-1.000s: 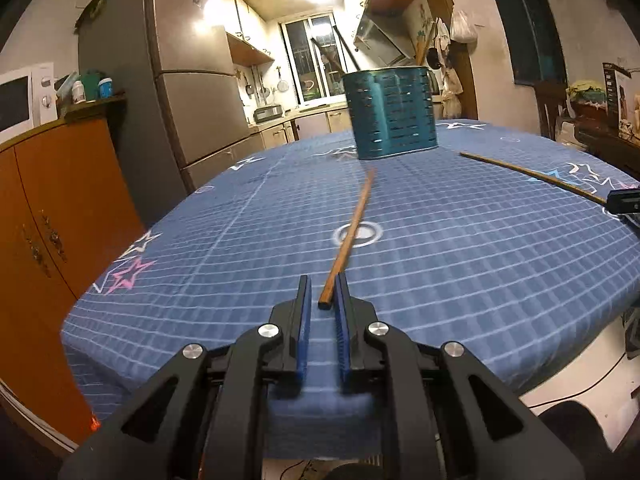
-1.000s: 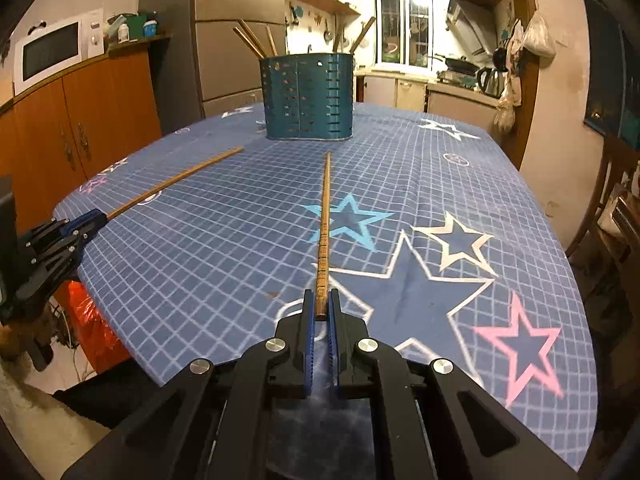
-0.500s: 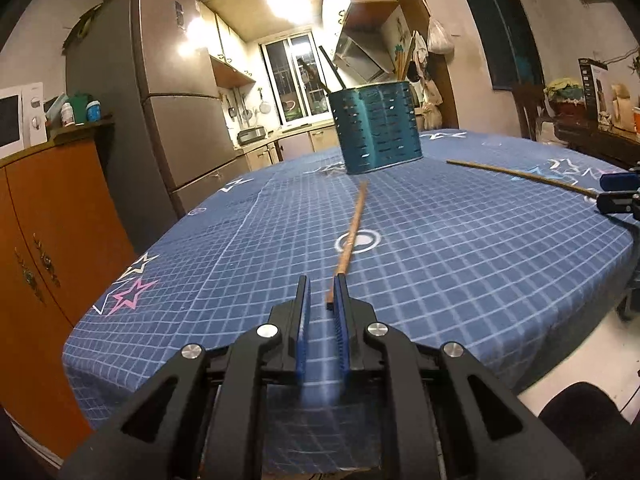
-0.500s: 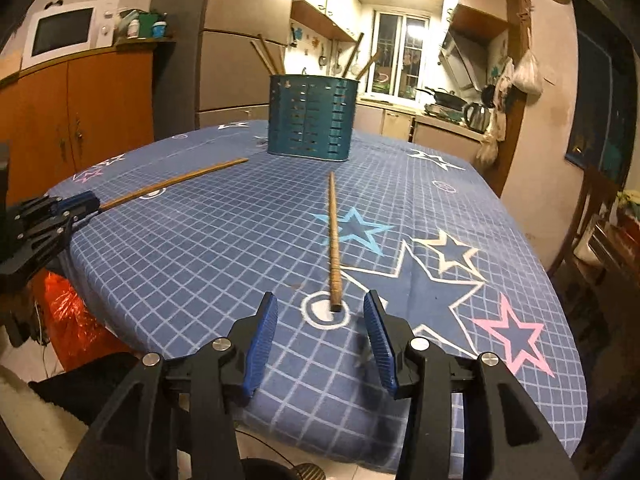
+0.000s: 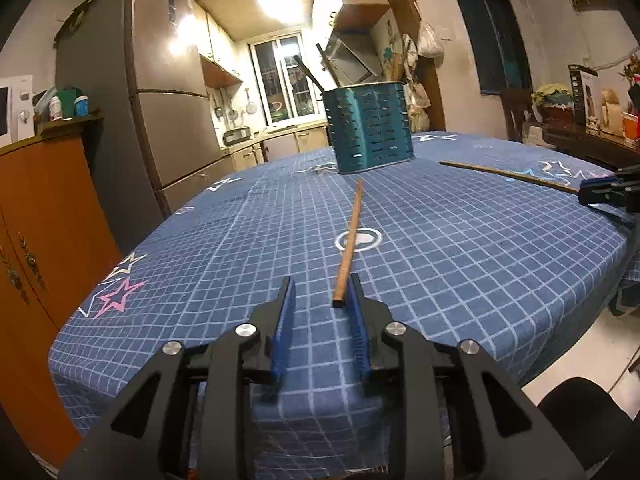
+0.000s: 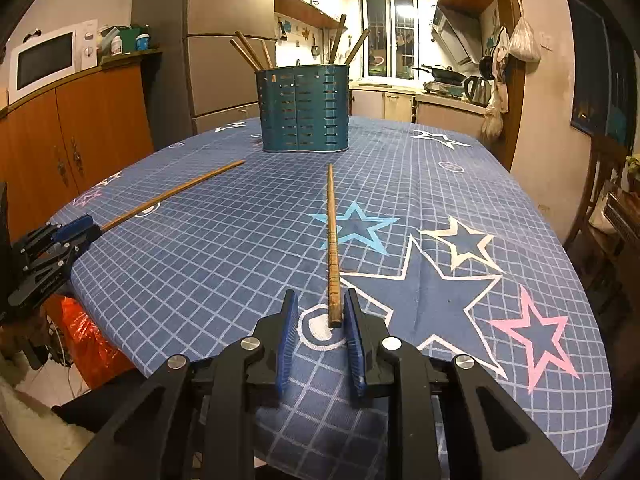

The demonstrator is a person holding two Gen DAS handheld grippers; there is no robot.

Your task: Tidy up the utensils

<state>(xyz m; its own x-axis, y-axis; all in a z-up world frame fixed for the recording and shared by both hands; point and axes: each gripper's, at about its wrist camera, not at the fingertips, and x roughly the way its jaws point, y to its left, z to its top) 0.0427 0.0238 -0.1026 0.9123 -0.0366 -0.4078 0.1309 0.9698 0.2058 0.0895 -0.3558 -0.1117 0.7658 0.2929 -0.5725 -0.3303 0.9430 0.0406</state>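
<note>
I have two chopsticks left to put away. Some sticks already stand in the blue holder (image 6: 303, 108) at the far side of the table (image 6: 500, 208), so part of my job looks done. These two still lie flat on the cloth.

My left gripper (image 5: 320, 302) has its jaws apart and they are opening. The near end of one chopstick (image 5: 349, 244) sits between them, right beside the right-hand finger, but nothing squeezes it. It points away toward the holder.

My right gripper (image 6: 318, 310) has its jaws apart too, and they are closing. The near end of the other chopstick (image 6: 331, 240) lies between them, close to the right-hand finger. I do not think it is pinched yet. This stick also points at the holder.

So I think I still need to grab each stick, lift it, and drop it in the holder.

The table wears a blue cloth with white squares and big stars in blue, white and pink. It looks soft, so the sticks may roll a little. The room is a kitchen at night, with a warm lamp on. I see a tall grey fridge (image 5: 160, 112), orange cupboards (image 6: 80, 136), a white microwave (image 6: 48, 60) and a window (image 6: 390, 36) at the back.
</note>
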